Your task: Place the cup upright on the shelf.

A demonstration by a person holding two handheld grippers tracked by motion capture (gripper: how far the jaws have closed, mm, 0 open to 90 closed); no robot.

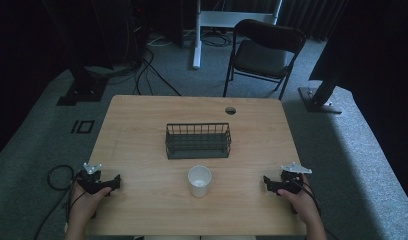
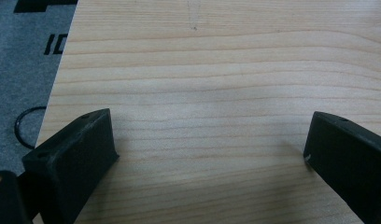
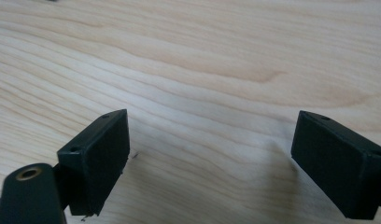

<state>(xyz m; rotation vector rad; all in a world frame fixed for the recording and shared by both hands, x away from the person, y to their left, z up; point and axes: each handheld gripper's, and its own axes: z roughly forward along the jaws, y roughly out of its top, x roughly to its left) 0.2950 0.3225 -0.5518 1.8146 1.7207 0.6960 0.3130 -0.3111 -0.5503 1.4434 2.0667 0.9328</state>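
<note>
1. Step in hand, judged: the start position. Neither tool has reached for anything yet.
2. Left tool (image 1: pixel 111 184) sits at the lower left of the high view, low over the desk (image 1: pixel 142 125) near its left edge. Jaws stand wide apart with nothing between them; the left gripper view looks past them onto bare wood.
3. Right tool (image 1: pixel 268 183) sits at the lower right of the high view, also low over the desk. Jaws wide, nothing held.
4. A white cup (image 1: pixel 199 180) stands upright at lower centre, between the two tools and well apart from each.
5. A dark wire basket (image 1: pixel 197 140) sits just beyond the cup, at frame centre. It looks unfilled.
6. Next move, judged: one tool must travel inward to the cup, keep its jaws wide enough to straddle the rim or wall, then close gently. The cup looks light and could tip if nudged sideways.
</note>
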